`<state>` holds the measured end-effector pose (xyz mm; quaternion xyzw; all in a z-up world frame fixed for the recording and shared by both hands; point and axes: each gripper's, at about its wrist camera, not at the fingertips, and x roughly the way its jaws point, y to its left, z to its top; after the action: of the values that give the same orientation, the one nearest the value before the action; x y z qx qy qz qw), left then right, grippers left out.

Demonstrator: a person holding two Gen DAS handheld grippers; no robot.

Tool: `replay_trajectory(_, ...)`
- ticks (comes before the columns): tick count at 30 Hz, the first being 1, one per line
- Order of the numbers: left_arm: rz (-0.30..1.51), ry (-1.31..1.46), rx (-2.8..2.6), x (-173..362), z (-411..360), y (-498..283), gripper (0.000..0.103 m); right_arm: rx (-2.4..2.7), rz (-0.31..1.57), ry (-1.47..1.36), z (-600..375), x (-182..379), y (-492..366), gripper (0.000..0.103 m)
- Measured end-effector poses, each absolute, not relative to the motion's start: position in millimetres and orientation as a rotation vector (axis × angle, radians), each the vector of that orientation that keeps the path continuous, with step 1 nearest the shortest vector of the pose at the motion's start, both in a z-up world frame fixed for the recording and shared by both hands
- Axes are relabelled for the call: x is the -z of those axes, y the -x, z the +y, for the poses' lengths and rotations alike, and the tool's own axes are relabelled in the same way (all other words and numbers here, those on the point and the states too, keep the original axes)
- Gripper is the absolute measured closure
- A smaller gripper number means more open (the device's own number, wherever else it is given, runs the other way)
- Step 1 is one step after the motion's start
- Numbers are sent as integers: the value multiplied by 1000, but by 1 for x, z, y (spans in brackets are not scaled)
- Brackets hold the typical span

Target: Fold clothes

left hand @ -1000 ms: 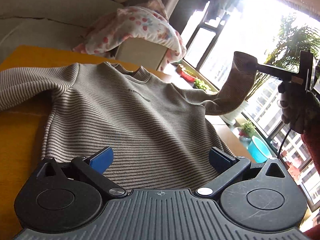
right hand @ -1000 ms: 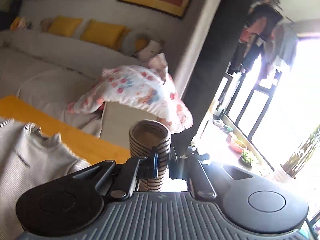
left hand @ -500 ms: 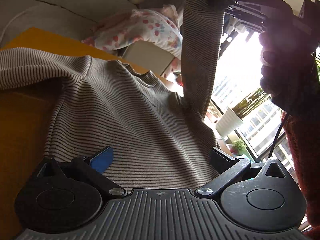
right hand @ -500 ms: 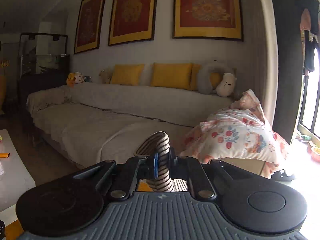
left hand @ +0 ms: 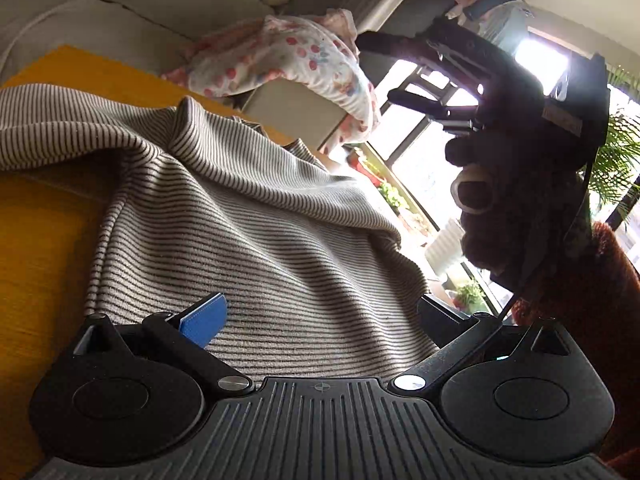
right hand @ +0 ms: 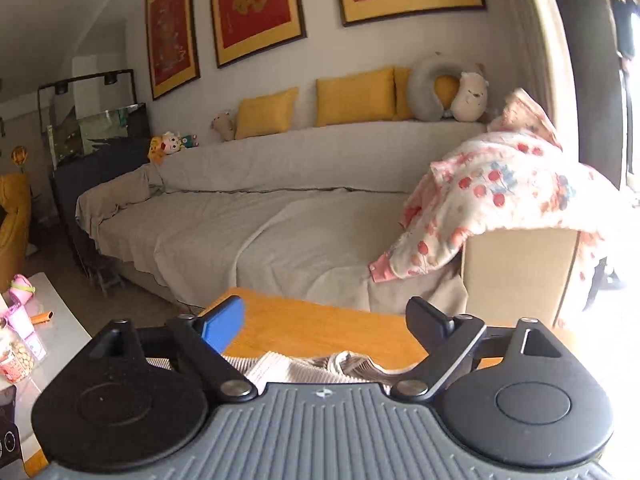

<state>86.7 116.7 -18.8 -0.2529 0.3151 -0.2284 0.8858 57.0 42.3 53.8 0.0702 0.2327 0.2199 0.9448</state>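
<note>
Nearest my left camera, the left gripper (left hand: 320, 316) has its two black fingers spread wide, one faced with a smooth blue pad (left hand: 204, 319), and nothing sits between them. They hover just over the hem of the striped sweater (left hand: 248, 248), a fine ribbed knit in beige with thin dark lines. It lies spread on the orange table (left hand: 44, 248), whose top looks matte and faintly grained. One sleeve (left hand: 256, 172) is folded diagonally across the chest in a soft ridge, and the other runs out flat to the left edge of the view.

To the right, higher up, I see the right gripper (left hand: 384, 68) held in a hand (left hand: 520, 200) silhouetted against bright windows, its dark fingers parted with nothing in them. My right camera agrees: the right gripper (right hand: 324, 320) stands wide open above a rumpled bit of the sweater (right hand: 316, 368) and the table's far edge (right hand: 320, 328).

Beyond the table is a long sofa (right hand: 248, 220) under a loose grey-beige cover, with a fleecy floral blanket (right hand: 500, 200) draped over its boxy armrest. Square yellow cushions (right hand: 352, 96) and a rounded plush toy (right hand: 470, 92) line the back, below red pictures in gold frames (right hand: 256, 4).
</note>
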Motion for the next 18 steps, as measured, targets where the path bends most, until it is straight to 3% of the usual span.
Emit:
replay_trajectory(2,657,534,478,19,118,-88,0,-420,539,-249,17,-31,-57,4)
replay_trajectory(8,628,619,418,13,138,-87,0,-317,636,-512,-45,43,-49,3)
replay_trajectory(12,550,797,194,4,185,-86,0,-351,580,-483,-47,51,-42,0)
replay_trajectory(18,585,1105,-59,18,243,-109,5,-342,571,-429,-39,46,-39,0)
